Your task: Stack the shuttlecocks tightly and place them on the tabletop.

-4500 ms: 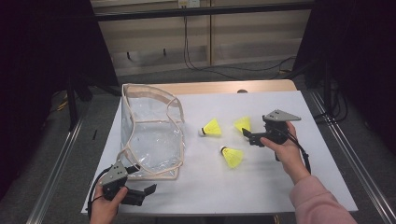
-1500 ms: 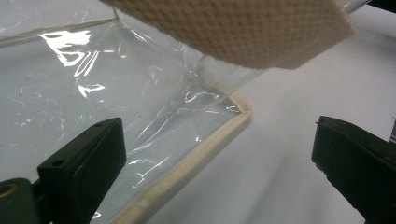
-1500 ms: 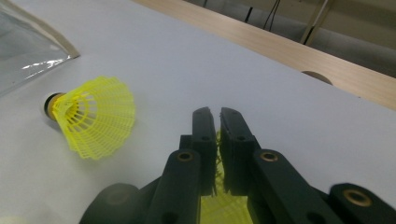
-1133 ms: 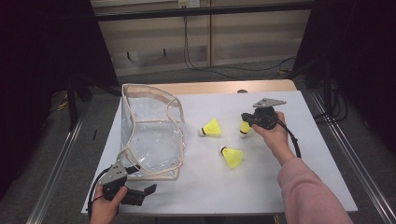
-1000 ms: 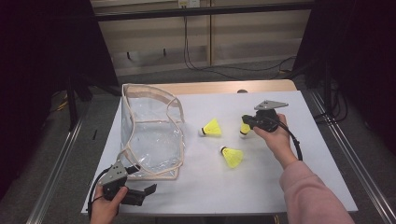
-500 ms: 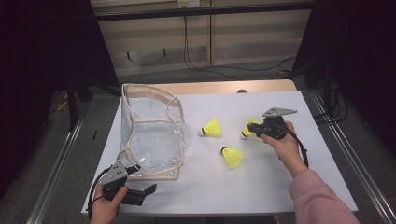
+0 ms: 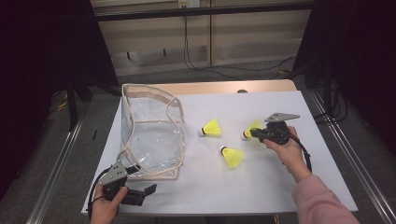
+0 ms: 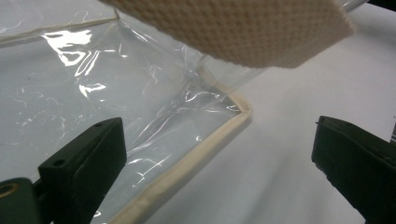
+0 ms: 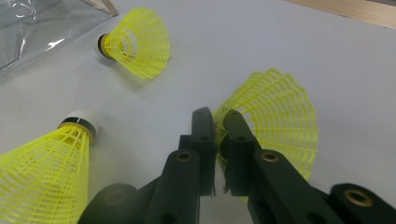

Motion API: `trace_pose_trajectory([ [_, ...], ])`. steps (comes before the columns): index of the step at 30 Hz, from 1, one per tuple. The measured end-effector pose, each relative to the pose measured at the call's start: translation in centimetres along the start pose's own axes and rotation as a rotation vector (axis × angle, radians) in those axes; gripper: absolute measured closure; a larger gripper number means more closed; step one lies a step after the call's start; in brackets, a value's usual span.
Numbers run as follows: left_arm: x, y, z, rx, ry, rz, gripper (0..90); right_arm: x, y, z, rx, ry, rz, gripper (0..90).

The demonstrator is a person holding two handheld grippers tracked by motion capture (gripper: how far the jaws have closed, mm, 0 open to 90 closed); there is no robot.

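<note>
the right gripper (image 9: 215,122) has its jaws pinched together on the skirt edge of a yellow shuttlecock (image 9: 275,116), the mesh caught between the two black tips while the rest of the skirt fans out to the right of them. in the high view the same gripper (image 7: 256,133) sits at the right of the white table (image 7: 280,186), held in the person's right hand (image 7: 286,148), with the held shuttlecock (image 7: 253,128) at its tip, cork end pointing left toward the middle of the table. two more shuttlecocks lie loose on the table, apart from the gripper: a near one (image 9: 51,168) with a white cork cap at the lower left of the right gripper view, and a far one (image 9: 135,44) lying on its side close to the bag. from above, the near one (image 7: 232,156) lies just below and left of the gripper, and the far one (image 7: 212,129) lies between the gripper and the clear bag (image 7: 152,133). the bag stands open at the left of the table, its beige trim outlining the mouth. the left gripper (image 8: 219,158) has its jaws wide apart, holding nothing, just before the bag's near corner (image 8: 233,116); in the high view it (image 7: 135,193) rests at the front left edge in the left hand (image 7: 105,210).
</note>
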State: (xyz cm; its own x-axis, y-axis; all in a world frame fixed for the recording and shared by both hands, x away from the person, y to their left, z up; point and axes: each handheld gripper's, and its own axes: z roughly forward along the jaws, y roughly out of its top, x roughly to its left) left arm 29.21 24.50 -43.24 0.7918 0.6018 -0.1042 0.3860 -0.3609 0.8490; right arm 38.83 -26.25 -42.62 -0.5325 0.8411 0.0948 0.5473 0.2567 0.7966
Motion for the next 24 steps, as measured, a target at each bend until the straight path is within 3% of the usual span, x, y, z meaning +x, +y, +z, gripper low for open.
trace_pose_trajectory([
  [15, 0.0, 0.0, 0.0, -0.001, -0.002, -0.001, 2.9, -0.2, -0.9, 0.1, 0.028, 0.005, 0.003, 84.8],
  [24, 0.0, 0.0, 0.1, -0.004, 0.002, 0.002, 2.9, -0.5, -1.4, -0.2, 0.031, 0.005, 0.027, 78.4],
])
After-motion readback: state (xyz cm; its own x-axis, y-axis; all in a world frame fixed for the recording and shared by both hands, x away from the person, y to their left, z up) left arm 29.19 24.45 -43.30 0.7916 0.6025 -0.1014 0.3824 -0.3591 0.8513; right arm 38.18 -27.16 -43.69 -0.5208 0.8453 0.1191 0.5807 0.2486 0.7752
